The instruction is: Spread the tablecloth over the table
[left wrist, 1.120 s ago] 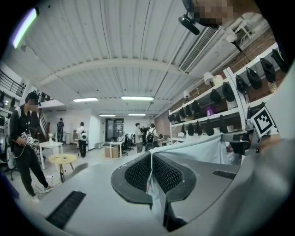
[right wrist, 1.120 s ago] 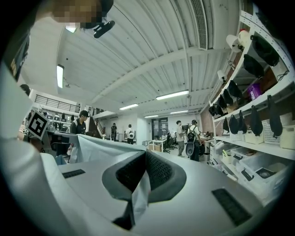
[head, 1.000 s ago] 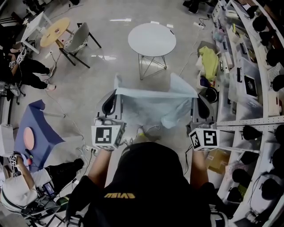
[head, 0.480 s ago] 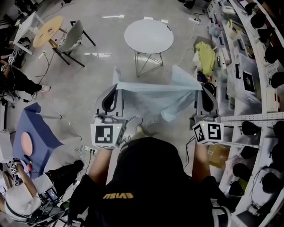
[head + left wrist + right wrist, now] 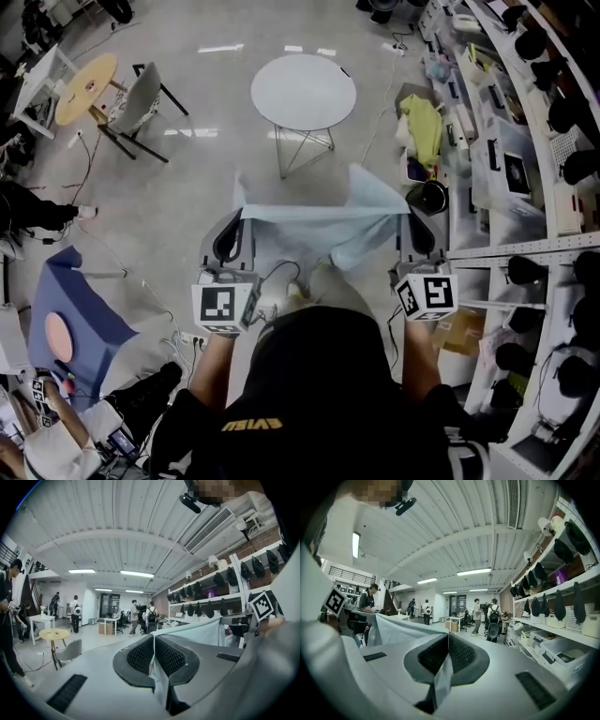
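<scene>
Tablecloth (image 5: 314, 220) taut; long axis left-right

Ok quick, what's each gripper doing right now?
Left gripper: shut on the tablecloth.
Right gripper: shut on the same tablecloth.

Shelves (image 5: 511, 248) cut off at right, person (image 5: 52, 455) cropped at lower left; far people (image 5: 135, 617) — too small

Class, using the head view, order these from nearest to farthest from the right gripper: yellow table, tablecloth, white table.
1. tablecloth: clamped in the right gripper, stretching away to its left.
2. white table: ahead, up and to the left in the view.
3. yellow table: far upper left corner.
</scene>
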